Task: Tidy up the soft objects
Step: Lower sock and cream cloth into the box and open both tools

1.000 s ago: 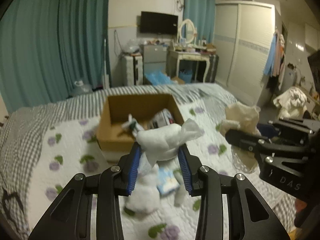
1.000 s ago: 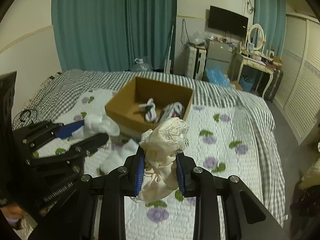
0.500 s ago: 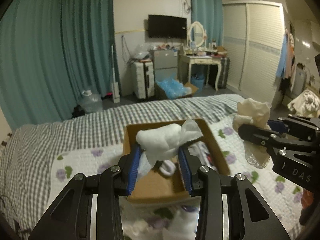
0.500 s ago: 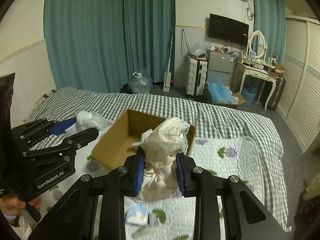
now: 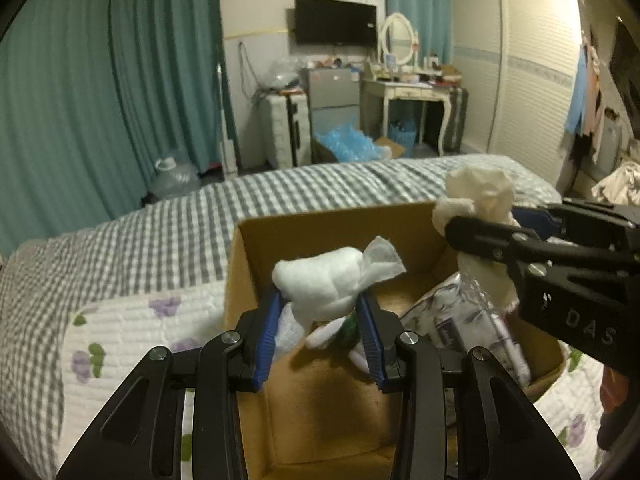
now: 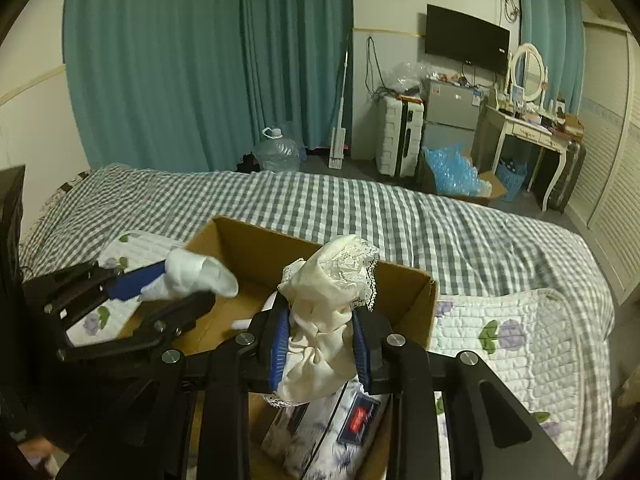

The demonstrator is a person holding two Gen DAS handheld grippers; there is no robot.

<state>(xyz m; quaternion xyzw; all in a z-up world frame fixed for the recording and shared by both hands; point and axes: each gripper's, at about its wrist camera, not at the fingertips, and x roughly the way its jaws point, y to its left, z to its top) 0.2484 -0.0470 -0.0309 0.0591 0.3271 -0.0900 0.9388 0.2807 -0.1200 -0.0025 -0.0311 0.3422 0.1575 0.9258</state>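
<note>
An open cardboard box [image 5: 320, 224] [image 6: 256, 244] sits on the bed. My left gripper [image 5: 320, 320] is shut on a white sock [image 5: 324, 280] and holds it over the box's left part; it also shows in the right wrist view [image 6: 164, 284]. My right gripper [image 6: 320, 340] is shut on a cream lace-trimmed cloth [image 6: 324, 300] above the box's right part; it also shows in the left wrist view [image 5: 480, 204]. Inside the box lie a floral tissue pack [image 5: 472, 320] [image 6: 320, 428] and other soft items, partly hidden.
The bed has a grey checked cover [image 5: 160, 232] and a white quilt with purple flowers [image 6: 520, 344]. Beyond the bed stand teal curtains [image 6: 200, 60], a water jug [image 6: 278, 152], a suitcase [image 6: 400, 136], a dressing table [image 5: 412, 92] and a wardrobe [image 5: 532, 72].
Both grippers have moved forward with their cloths, from over the quilt to directly above the box, which now fills the lower view. Both grips are unchanged.
</note>
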